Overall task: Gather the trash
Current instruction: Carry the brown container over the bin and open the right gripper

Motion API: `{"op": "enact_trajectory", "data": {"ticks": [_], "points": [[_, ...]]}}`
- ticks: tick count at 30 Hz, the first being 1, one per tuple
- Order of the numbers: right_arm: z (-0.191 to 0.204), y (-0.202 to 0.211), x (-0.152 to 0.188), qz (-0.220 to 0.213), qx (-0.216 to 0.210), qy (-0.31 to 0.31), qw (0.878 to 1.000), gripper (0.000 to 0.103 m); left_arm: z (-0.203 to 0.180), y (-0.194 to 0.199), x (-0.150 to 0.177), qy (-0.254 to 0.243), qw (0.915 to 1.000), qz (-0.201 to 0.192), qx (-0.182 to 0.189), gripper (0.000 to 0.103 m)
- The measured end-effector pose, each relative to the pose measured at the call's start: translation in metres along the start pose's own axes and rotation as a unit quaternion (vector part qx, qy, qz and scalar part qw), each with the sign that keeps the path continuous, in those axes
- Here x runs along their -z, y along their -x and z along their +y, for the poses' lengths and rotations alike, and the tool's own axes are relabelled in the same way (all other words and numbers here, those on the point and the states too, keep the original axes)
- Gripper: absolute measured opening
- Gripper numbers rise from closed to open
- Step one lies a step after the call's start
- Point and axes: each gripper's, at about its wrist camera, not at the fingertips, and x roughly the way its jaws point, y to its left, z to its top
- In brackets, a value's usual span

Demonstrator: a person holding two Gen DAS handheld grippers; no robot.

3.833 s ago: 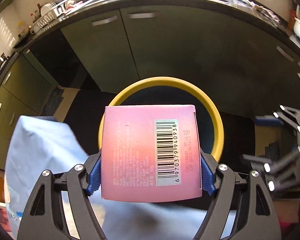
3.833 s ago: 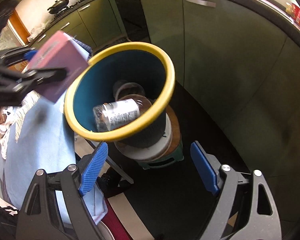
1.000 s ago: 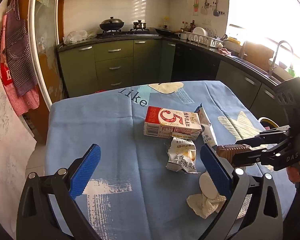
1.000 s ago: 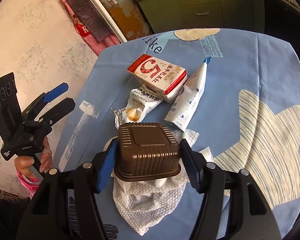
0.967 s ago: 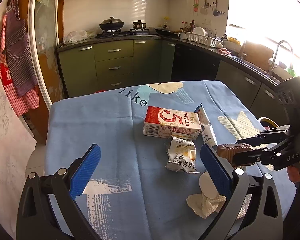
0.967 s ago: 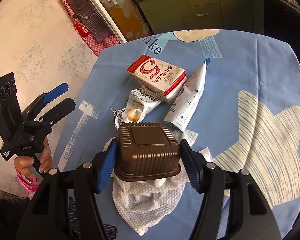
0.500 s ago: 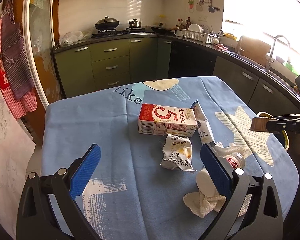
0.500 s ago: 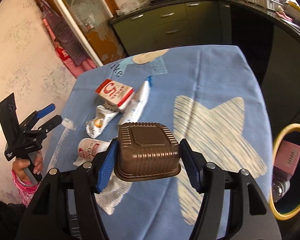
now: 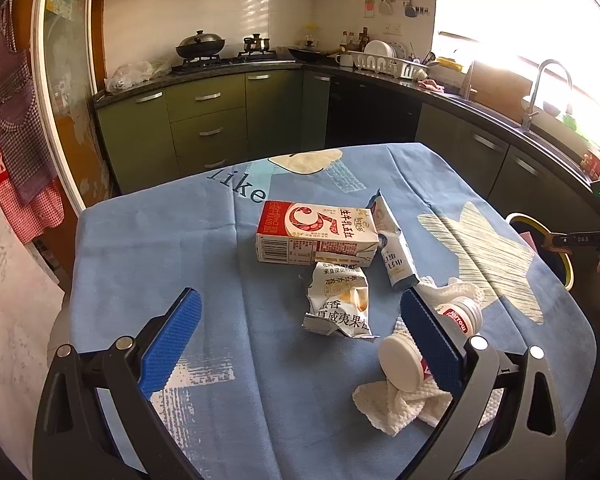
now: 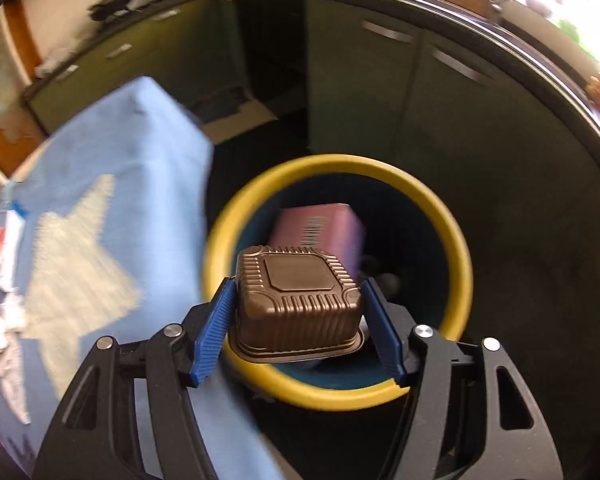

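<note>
My right gripper (image 10: 296, 286) is shut on a brown ribbed plastic tub (image 10: 296, 304), held bottom-up just above the near rim of the yellow-rimmed bin (image 10: 456, 248). A pink box (image 10: 324, 228) lies inside the bin. My left gripper (image 9: 298, 296) hangs open over the blue tablecloth (image 9: 160, 248) with nothing between its fingers. Ahead of it lie a red-and-white milk carton (image 9: 316, 236), a crumpled snack wrapper (image 9: 338, 304), a white pouch (image 9: 392, 248), a white bottle (image 9: 404, 360), a small jar (image 9: 462, 314) and a paper towel (image 9: 396, 408).
The bin stands on the dark floor off the table's corner (image 10: 172, 120), with green kitchen cabinets (image 10: 440, 92) close behind it. Its rim (image 9: 528, 220) also shows past the table's right edge. An apron (image 9: 16, 152) hangs at the left.
My right gripper has swung with the brown tub from above the paper towel, off the table, to over the bin. The bottle and jar it hid now show. My left gripper stayed put.
</note>
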Motion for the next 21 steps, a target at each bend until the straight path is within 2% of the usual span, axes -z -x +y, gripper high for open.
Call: {"op": "enact_trajectory", "data": {"ticks": [2, 5, 14, 21], "points": [[-0.013, -0.007, -0.002, -0.009, 0.033, -0.021, 0.999, 0.065, -0.002, 0.000, 0.001, -0.004, 1.0000, -0.002, 0.003, 0.098], [-0.020, -0.007, 0.000, -0.018, 0.005, -0.042, 0.999, 0.066, -0.006, 0.001, 0.001, -0.013, 0.9999, -0.006, 0.010, 0.098], [0.008, 0.004, 0.014, -0.023, -0.033, -0.008, 0.999, 0.067, -0.026, 0.000, 0.005, -0.049, 0.9976, -0.001, 0.048, 0.098], [0.032, 0.023, 0.018, -0.035, -0.050, 0.026, 0.998, 0.070, -0.052, -0.005, 0.009, -0.096, 0.9911, 0.018, 0.091, 0.098]]}}
